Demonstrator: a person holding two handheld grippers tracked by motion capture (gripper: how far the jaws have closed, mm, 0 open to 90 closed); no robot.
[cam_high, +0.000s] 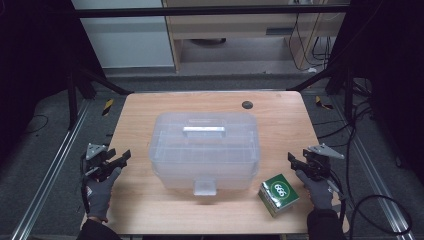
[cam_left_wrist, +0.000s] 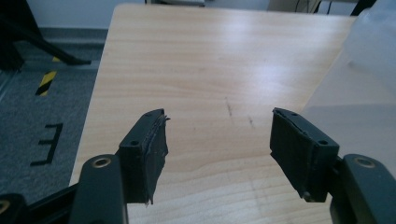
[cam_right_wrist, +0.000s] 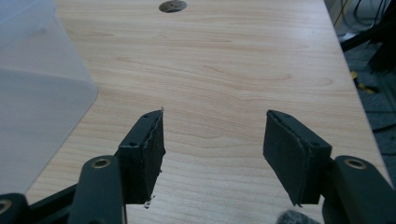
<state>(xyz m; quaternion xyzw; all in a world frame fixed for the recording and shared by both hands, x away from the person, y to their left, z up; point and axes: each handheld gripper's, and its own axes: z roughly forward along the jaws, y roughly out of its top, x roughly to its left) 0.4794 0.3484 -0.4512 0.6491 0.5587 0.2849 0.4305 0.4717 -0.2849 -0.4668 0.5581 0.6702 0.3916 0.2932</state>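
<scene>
My left gripper (cam_high: 116, 159) and right gripper (cam_high: 299, 161) wait wide and empty at nine and three o'clock of the clear bin (cam_high: 205, 150), mid-worktop (cam_high: 280, 115). It looks light, stiff, slick; I'd take its top handle (cam_high: 204, 131).

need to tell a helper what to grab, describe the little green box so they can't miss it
On the wooden table stands a big clear plastic container. Just off its near right corner lies the small box, by the right tongs. It alone is green, with a white 666 on top.
</scene>
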